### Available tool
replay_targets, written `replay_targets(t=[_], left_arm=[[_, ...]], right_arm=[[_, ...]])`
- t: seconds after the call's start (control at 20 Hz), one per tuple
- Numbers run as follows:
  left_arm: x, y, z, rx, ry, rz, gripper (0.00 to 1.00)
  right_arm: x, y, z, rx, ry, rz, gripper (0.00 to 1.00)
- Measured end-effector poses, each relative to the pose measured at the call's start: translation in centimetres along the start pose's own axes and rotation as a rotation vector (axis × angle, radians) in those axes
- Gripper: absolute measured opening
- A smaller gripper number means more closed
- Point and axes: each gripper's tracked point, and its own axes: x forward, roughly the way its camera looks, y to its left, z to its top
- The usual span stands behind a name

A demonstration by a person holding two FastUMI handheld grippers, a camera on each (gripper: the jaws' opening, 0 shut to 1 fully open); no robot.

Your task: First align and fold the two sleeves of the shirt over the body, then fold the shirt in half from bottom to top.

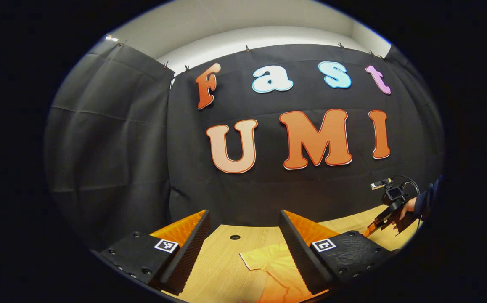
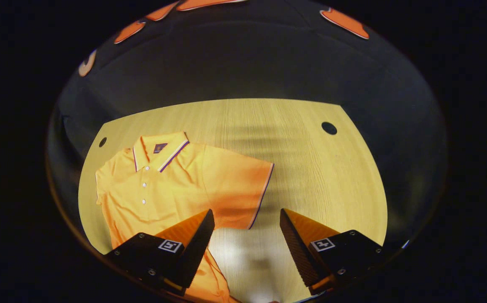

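In the right gripper view the orange polo shirt (image 2: 172, 185) lies flat, collar far, on the left part of the wooden surface (image 2: 319, 176), one short sleeve (image 2: 243, 193) spread out to the right. The right hand-held gripper (image 2: 247, 235) hovers above it, fingers wide apart and gripping nothing. In the left gripper view the left hand-held gripper (image 1: 245, 244) is likewise spread open and empty, with a sleeve edge of the shirt (image 1: 268, 261) on the surface (image 1: 222, 256) between its fingers
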Motion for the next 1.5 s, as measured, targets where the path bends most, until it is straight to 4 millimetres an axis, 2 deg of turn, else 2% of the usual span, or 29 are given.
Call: replay_targets(t=[0.05,0.15,0.45,0.55,0.65,0.7,0.75,0.8,0.85,0.95,1.05,1.2,1.25,1.3,1.4,1.45,1.5], left_arm=[[0.1,-0.1,-0.2,-0.002,0.006,0.004,0.99],[0.7,-0.1,-0.7,-0.001,0.020,0.014,0.99],[2.0,-0.3,-1.8,0.018,0.067,0.047,0.99],[2.3,-0.5,-2.5,0.021,0.088,0.055,0.99],[2.3,-0.5,-3.1,0.022,0.110,0.067,0.99],[2.4,-0.4,-3.4,0.020,0.121,0.074,0.99],[2.4,-0.3,-3.8,0.017,0.134,0.081,0.99],[2.4,-0.1,-4.4,0.014,0.145,0.089,1.00],[2.5,0.0,-4.7,0.013,0.158,0.097,1.00],[2.7,0.0,-5.3,0.002,0.178,0.105,1.00],[3.1,0.0,-6.2,-0.009,0.204,0.108,1.00],[3.5,0.2,-6.7,-0.022,0.218,0.105,1.00],[3.5,0.4,-6.6,-0.019,0.218,0.109,1.00],[3.7,0.5,-6.8,-0.020,0.215,0.107,1.00],[3.8,0.6,-6.9,-0.017,0.219,0.102,1.00],[3.8,0.5,-7.0,-0.018,0.220,0.095,1.00],[3.9,0.5,-7.0,-0.019,0.218,0.089,1.00]], right_arm=[[0.5,-0.4,0.0,0.026,0.021,0.005,0.92],[1.9,-1.6,0.0,0.025,0.048,-0.022,0.91],[5.8,-1.6,0.3,0.008,0.130,-0.021,0.89],[7.1,-1.5,0.5,-0.002,0.151,-0.035,0.80],[8.2,-1.4,0.6,-0.008,0.174,-0.040,0.77],[8.8,-1.4,0.4,-0.009,0.193,-0.045,0.70],[9.4,-1.2,0.0,-0.013,0.213,-0.048,0.76],[9.9,-0.9,-0.3,-0.021,0.227,-0.044,0.76],[10.2,-0.7,-0.6,-0.033,0.242,-0.042,0.70],[10.3,-0.3,0.3,-0.034,0.231,-0.036,0.73],[10.4,0.0,0.3,-0.028,0.236,-0.039,0.59],[10.4,-0.5,0.1,-0.017,0.242,-0.028,0.43],[10.2,-0.4,-0.1,-0.016,0.249,-0.016,0.25],[10.4,-0.3,0.0,-0.023,0.241,-0.010,0.19],[10.1,0.2,0.0,0.005,0.247,0.021,0.19],[9.7,0.5,0.7,0.037,0.232,0.027,0.06],[9.3,1.7,1.3,0.052,0.223,0.069,0.06]])
